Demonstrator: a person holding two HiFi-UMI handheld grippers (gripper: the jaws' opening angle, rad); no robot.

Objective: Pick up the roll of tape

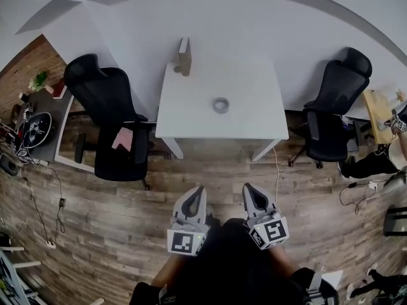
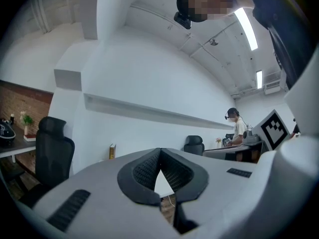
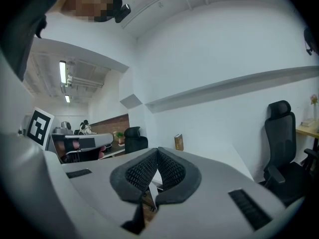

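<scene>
- The roll of tape (image 1: pixel 220 105) is a small grey ring lying flat, hole upward, about the middle of the white table (image 1: pixel 191 116) and slightly nearer its near edge. It lies alone, with bare tabletop all round.
- The left gripper (image 1: pixel 196 196) hangs well short of the table's near edge, over the wooden floor (image 1: pixel 114 215). In the left gripper view its dark ribbed pads (image 2: pixel 144 171) meet at the tips and nothing is between them.
- The right gripper (image 1: pixel 252 194) is just beside it at the same height. Its pads (image 3: pixel 172 171) are likewise pressed together on nothing, and it touches nothing.
- A tan book (image 1: pixel 184 56) stands upright at the table's far edge, near the far left corner and well apart from the tape.
- A black office chair (image 1: pixel 105 116) stands off the table's left edge with a pink cloth (image 1: pixel 121 138) on its seat. A second black chair (image 1: pixel 334 110) stands off the right edge.
- Only open floor lies between the grippers and the table's near edge.
</scene>
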